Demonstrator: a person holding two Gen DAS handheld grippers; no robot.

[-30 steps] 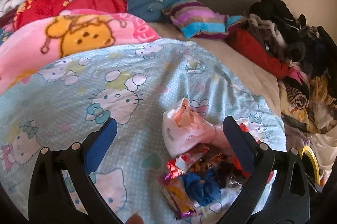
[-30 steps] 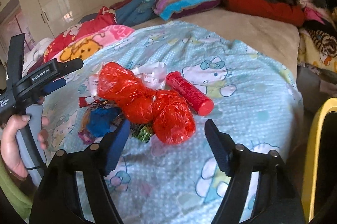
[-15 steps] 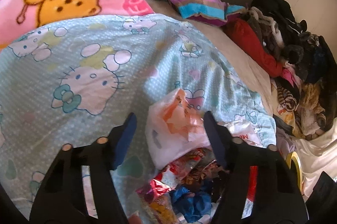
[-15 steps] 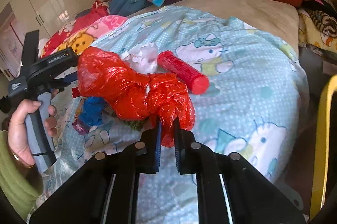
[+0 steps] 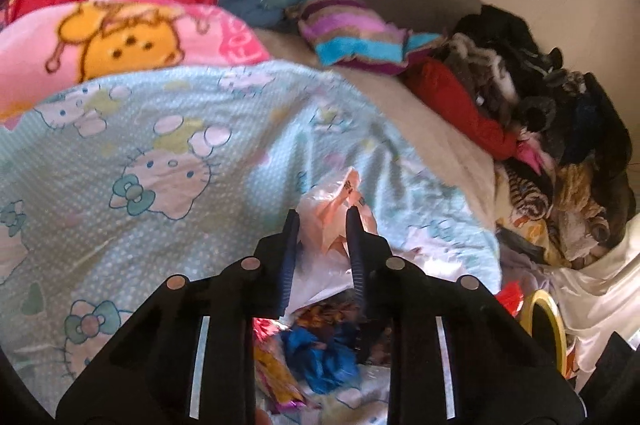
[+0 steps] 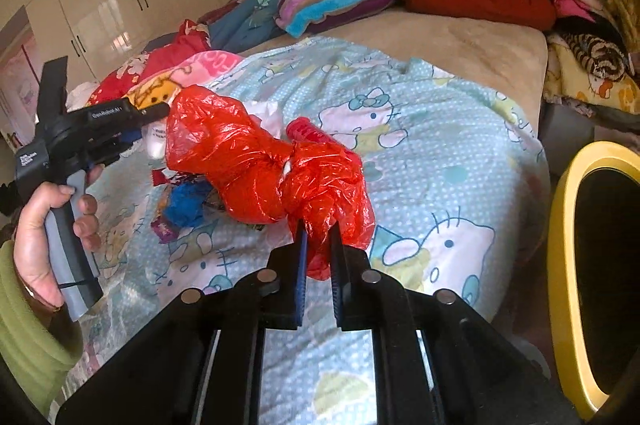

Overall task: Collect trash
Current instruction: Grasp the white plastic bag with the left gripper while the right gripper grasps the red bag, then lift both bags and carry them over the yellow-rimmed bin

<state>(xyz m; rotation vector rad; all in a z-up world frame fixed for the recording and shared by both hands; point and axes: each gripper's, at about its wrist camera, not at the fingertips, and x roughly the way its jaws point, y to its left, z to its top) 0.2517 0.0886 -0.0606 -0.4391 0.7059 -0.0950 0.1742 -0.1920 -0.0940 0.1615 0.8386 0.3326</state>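
Two grippers are mine, and both are clamped on plastic. My left gripper (image 5: 322,215) has its fingers pinched on one pale, translucent plastic bag with pinkish print (image 5: 332,213), which stands up from the light-blue cartoon-cat bedsheet (image 5: 160,129) just beyond the trash pile. My right gripper (image 6: 318,231) has its fingers closed on the near end of one crumpled red plastic bag, knotted in the middle (image 6: 256,165); its far lobe reaches toward the left gripper's tips. Behind it lies one red cylindrical tube (image 6: 306,129), partly hidden. Under the red bag sits a small heap: one blue crumpled scrap (image 6: 184,203) and some shiny snack wrappers (image 5: 276,381), perhaps three or four, too tangled to count surely. One yellow-rimmed bin (image 6: 560,245) stands at the bed's right edge. My left hand (image 6: 44,225) grips the grey handle.
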